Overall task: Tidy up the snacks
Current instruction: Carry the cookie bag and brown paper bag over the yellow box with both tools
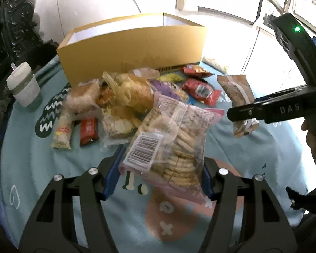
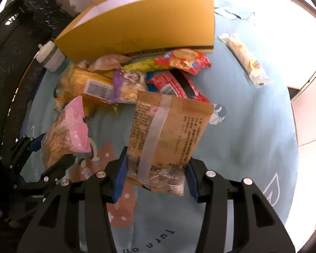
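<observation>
My left gripper (image 1: pixel 160 170) is shut on a clear and pink bag of round crackers (image 1: pixel 170 139), lifted off the cloth; the bag's barcode faces me. My right gripper (image 2: pixel 155 170) is shut on the lower end of a brown snack packet (image 2: pixel 168 126) with a strip of clear tape, also held above the cloth. The right wrist view has the left gripper (image 2: pixel 52 149) and its cracker bag (image 2: pixel 61 135) at the left. Behind both, a pile of mixed snack packets (image 1: pixel 126 92) lies in front of an open yellow cardboard box (image 1: pixel 132 48).
A white lidded cup (image 1: pixel 24 86) stands left of the box. Red packets (image 1: pixel 200 90) lie at the pile's right side, and a long packet (image 2: pixel 244 59) lies apart at the far right. A light blue printed cloth (image 1: pixel 42 158) covers the surface. Dark furniture borders the left.
</observation>
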Demonstrator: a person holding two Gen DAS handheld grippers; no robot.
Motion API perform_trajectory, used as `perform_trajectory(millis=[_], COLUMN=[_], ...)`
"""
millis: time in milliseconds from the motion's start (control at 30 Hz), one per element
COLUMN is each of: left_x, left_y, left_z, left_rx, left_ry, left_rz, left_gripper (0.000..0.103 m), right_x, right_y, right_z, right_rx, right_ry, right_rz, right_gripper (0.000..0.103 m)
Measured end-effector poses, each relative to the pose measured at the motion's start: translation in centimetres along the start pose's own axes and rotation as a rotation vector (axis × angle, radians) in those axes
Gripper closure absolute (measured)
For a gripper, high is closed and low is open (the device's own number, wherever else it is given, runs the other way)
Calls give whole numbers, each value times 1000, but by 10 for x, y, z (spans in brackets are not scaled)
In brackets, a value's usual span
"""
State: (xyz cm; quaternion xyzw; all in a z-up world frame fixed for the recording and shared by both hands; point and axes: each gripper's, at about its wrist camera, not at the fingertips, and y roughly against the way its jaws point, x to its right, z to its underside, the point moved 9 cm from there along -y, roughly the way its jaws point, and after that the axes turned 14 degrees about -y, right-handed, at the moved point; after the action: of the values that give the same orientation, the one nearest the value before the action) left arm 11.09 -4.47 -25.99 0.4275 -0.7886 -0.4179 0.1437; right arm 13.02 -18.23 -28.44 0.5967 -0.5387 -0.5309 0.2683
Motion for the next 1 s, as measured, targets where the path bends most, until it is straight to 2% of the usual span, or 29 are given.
perform_trajectory(millis=[433, 667, 1000], left_x=[-36, -78, -120], left_y=[24, 56, 83], left_z=[-22, -66, -133], left_rx=[50, 142, 232], left_ry=[87, 158, 192], left_rz=[-71, -126, -202], left_gripper=[39, 39, 39], right_x=[-15, -29, -49], right_y=[53, 95, 154], right_z=[-23, -54, -130], right_rx=[100, 194, 342], right_ry=[20, 26, 58], right_rz=[-66, -113, -148], right_gripper=[54, 54, 54])
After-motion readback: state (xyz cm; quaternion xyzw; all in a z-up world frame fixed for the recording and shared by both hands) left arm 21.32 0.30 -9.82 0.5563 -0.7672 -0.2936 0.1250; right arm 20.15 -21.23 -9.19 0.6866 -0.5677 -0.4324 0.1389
